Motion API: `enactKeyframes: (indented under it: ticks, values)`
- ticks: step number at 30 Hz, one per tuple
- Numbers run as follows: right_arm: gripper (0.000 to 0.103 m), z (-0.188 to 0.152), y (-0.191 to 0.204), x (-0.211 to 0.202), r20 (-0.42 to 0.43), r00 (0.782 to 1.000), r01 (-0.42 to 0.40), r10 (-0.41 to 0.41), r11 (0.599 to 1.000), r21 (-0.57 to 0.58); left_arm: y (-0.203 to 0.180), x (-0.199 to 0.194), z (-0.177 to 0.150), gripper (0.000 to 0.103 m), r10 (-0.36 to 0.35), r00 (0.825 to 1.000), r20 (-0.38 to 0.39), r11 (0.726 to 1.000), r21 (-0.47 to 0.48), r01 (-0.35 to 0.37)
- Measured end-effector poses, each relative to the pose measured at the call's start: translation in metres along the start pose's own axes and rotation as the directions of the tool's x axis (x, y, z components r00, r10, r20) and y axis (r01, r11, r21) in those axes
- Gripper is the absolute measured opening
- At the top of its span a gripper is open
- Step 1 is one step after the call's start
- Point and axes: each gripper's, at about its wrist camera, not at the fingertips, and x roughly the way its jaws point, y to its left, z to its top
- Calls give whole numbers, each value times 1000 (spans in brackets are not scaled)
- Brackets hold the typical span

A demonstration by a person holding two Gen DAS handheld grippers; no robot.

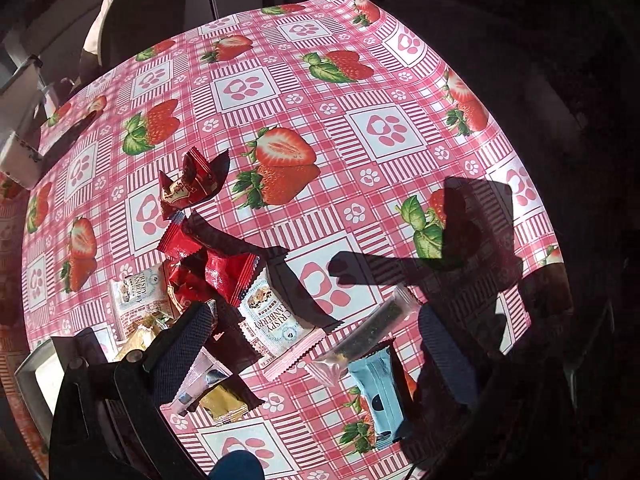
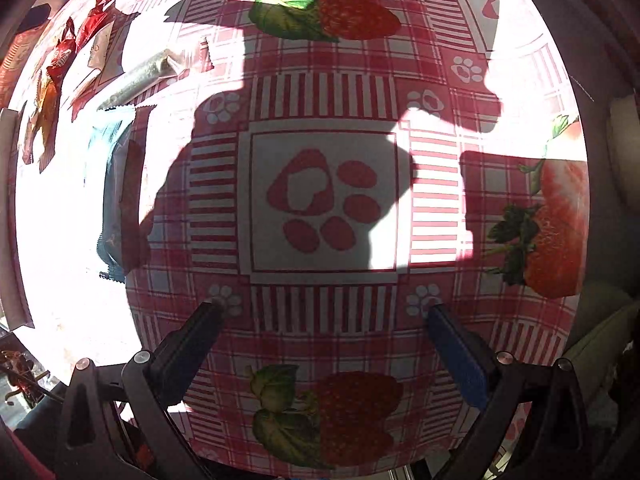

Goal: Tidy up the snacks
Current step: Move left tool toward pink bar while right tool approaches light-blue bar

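Snack packets lie scattered on the strawberry tablecloth (image 1: 360, 92). In the left wrist view I see a white Crispy Cranberry packet (image 1: 276, 320), red packets (image 1: 224, 276), a dark red candy (image 1: 192, 184), a clear packet with a dark bar (image 1: 364, 336), a light blue packet (image 1: 380, 396) and a yellow packet (image 1: 224, 404). My left gripper (image 1: 316, 320) is open and empty, just above these packets. My right gripper (image 2: 324, 308) is open and empty over bare cloth; the blue packet (image 2: 116, 184) and the clear bar packet (image 2: 136, 76) lie to its left.
A grey tray rim (image 1: 28, 376) shows at the lower left of the left wrist view. A white box (image 1: 20, 152) stands at the table's left edge. The table edge (image 1: 516, 148) runs along the right. Hard sun and dark gripper shadows cross the cloth.
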Motion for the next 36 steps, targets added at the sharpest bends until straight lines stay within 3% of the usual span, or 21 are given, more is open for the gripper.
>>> enactKeyframes:
  ticks: [4, 7, 13, 17, 20, 23, 26, 30, 36]
  values:
    - [103, 3, 1, 5, -67, 997, 31, -30, 999, 25, 36, -6, -68, 103, -35, 997, -72, 999, -13, 34]
    - [103, 7, 0, 2, -88, 992, 91, -85, 993, 72, 56, 11, -114, 103, -68, 982, -175, 997, -39, 62]
    - [103, 4, 20, -14, -115, 989, 113, -98, 985, 133, 84, 47, -163, 103, -108, 950, -295, 990, -122, 74]
    - [103, 6, 52, -28, -121, 988, 110, -94, 986, 125, 95, 46, -166, 103, -38, 964, -264, 996, -84, 16]
    - [103, 16, 87, -42, -109, 993, 51, -40, 993, 107, 111, 47, -164, 103, -3, 969, -248, 996, -83, -18]
    - [103, 27, 117, -52, -96, 995, 26, -17, 995, 96, 125, 42, -158, 103, -17, 968, -252, 993, -115, -12]
    - [103, 44, 146, -61, -93, 995, -23, 30, 996, 82, 128, 24, -144, 103, -20, 979, -204, 994, -112, -3]
    - [103, 51, 163, -58, -95, 994, -39, 48, 995, 87, 121, 11, -118, 103, -17, 988, -156, 994, -105, 1]
    - [103, 71, 193, -41, -92, 992, -83, 90, 993, 80, 101, 19, -82, 103, -13, 987, -158, 998, -57, 4]
